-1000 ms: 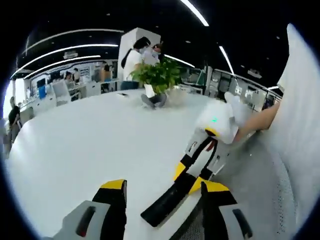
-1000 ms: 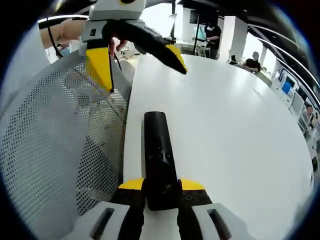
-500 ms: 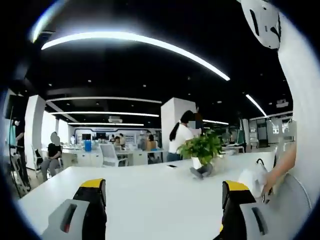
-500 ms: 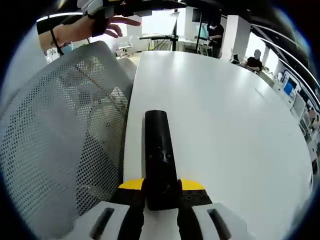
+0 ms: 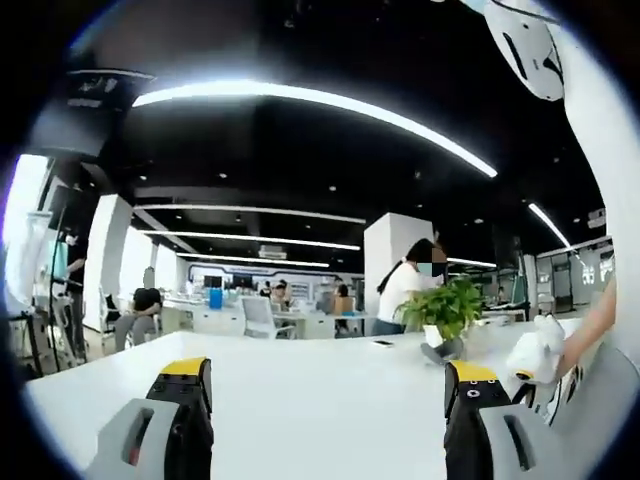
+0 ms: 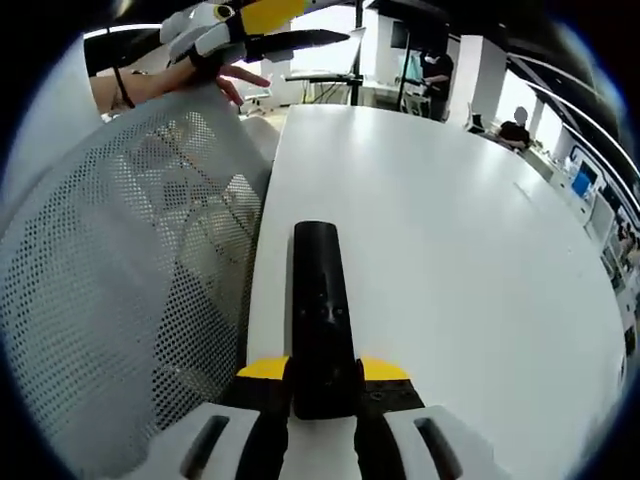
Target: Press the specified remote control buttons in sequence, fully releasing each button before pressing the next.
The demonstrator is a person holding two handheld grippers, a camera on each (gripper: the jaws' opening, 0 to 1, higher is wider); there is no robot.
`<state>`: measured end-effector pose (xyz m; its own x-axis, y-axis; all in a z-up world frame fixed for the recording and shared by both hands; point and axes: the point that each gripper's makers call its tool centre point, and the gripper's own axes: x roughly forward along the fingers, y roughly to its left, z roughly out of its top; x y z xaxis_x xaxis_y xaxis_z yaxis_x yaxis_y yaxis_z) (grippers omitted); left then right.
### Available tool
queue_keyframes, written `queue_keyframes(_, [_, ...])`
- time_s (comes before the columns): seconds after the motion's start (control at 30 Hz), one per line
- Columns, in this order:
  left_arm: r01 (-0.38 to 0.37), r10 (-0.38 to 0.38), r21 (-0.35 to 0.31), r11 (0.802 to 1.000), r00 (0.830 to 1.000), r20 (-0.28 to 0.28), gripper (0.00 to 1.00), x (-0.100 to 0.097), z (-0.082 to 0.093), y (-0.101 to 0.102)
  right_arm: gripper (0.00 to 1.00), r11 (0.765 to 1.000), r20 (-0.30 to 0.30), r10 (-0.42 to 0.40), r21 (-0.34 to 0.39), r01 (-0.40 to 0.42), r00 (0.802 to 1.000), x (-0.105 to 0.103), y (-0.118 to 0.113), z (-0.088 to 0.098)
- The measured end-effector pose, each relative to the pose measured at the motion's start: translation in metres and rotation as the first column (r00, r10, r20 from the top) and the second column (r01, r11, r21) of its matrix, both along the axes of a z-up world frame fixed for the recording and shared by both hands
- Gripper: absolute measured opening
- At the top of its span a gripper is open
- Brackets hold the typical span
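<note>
Between the right tongs point(image 6: 322, 392) a slim black remote control point(image 6: 320, 315) is clamped — lying lengthwise near the white tabletop's point(image 6: 450, 240) left edge; the left tongs point(image 5: 325, 420) are held wide apart, empty — raised.

A long white table point(image 6: 450, 250) carries a black remote point(image 6: 320, 300) near its edge and a potted plant point(image 5: 443, 312).
</note>
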<state>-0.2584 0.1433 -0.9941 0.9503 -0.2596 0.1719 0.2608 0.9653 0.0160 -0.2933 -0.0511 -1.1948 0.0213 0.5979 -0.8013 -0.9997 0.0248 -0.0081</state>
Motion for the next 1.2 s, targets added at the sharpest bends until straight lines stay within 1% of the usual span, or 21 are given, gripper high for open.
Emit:
queue_keyframes(0.03, [-0.013,0.013,0.004,1.0,0.999,0.034,1.0,0.0,0.006,0.002,0.22,1.0,0.001,0.005,-0.005,-0.005,1.0,0.0,0.0,0.0])
queue_keyframes(0.07, [-0.02,0.02,0.009,1.0,0.999,0.046,1.0,-0.001,0.007,0.003,0.22,1.0,0.003,0.013,-0.013,-0.013,1.0,0.0,0.0,0.0])
queue_keyframes(0.1, [-0.021,0.021,0.014,1.0,0.999,0.039,1.0,-0.001,0.005,0.003,0.22,1.0,0.001,0.014,-0.018,-0.014,1.0,0.0,0.0,0.0])
queue_keyframes(0.13, [-0.029,0.028,0.033,0.999,0.999,0.025,1.0,0.0,0.002,0.004,0.21,0.999,0.0,0.016,-0.027,-0.016,1.0,0.0,0.0,0.0])
queue_keyframes(0.17, [-0.037,0.037,0.06,0.998,0.999,0.007,1.0,0.001,-0.001,0.004,0.21,0.999,0.008,0.028,-0.036,-0.028,1.0,0.0,0.0,-0.001])
queue_keyframes(0.2, [-0.042,0.042,0.093,0.995,0.999,0.004,0.99,0.002,-0.002,0.005,0.21,0.999,0.007,0.031,-0.04,-0.031,0.999,-0.001,-0.001,0.0])
queue_keyframes(0.23, [-0.036,0.035,0.083,0.996,0.999,0.006,0.98,0.002,-0.002,0.004,0.21,0.999,0.003,0.03,-0.043,-0.03,1.0,0.0,-0.001,0.0])
queue_keyframes(0.3, [-0.017,0.017,0.038,0.999,1.0,0.013,0.96,0.0,0.0,0.004,0.21,0.999,-0.007,0.028,-0.043,-0.028,1.0,0.0,-0.001,0.0])
queue_keyframes(0.37, [-0.017,0.017,0.04,0.999,1.0,0.019,0.95,-0.001,0.0,0.005,0.21,0.999,-0.019,0.025,-0.042,-0.026,1.0,0.0,-0.001,0.001])
queue_keyframes(0.4, [-0.017,0.016,0.045,0.999,1.0,0.019,0.95,0.0,0.0,0.005,0.21,0.998,-0.011,0.03,-0.046,-0.03,1.0,0.002,-0.002,0.0])
queue_keyframes(0.47, [-0.014,0.014,0.053,0.999,1.0,0.002,0.95,0.0,-0.004,0.004,0.21,0.998,0.007,0.034,-0.061,-0.033,0.999,0.006,-0.005,0.0])
queue_keyframes(0.53, [-0.009,0.01,0.059,0.998,1.0,-0.012,0.95,0.001,-0.007,0.003,0.21,0.998,0.006,0.016,-0.068,-0.016,1.0,0.013,-0.007,0.0])
queue_keyframes(0.67, [-0.008,0.009,0.064,0.998,1.0,-0.018,0.95,0.0,-0.008,0.002,0.21,0.997,0.006,-0.014,-0.077,0.015,1.0,0.027,-0.014,0.0])
queue_keyframes(0.8, [-0.011,0.012,0.064,0.998,1.0,-0.023,0.94,0.001,-0.01,0.003,0.21,0.996,0.01,-0.026,-0.09,0.027,1.0,0.037,-0.02,0.0])
queue_keyframes(0.97, [-0.009,0.012,0.071,0.997,0.999,-0.045,0.92,0.001,-0.013,0.003,0.21,0.995,0.007,-0.03,-0.095,0.03,1.0,0.049,-0.024,-0.001])
queue_keyframes(1.13, [-0.018,0.021,0.079,0.997,0.999,-0.039,0.91,0.001,-0.012,0.004,0.21,0.994,0.007,-0.029,-0.104,0.03,1.0,0.061,-0.025,-0.001])
queue_keyframes(1.2, [-0.017,0.019,0.063,0.998,0.999,-0.033,0.91,0.0,-0.011,0.005,0.21,0.994,0.004,-0.026,-0.103,0.027,1.0,0.066,-0.025,-0.001])
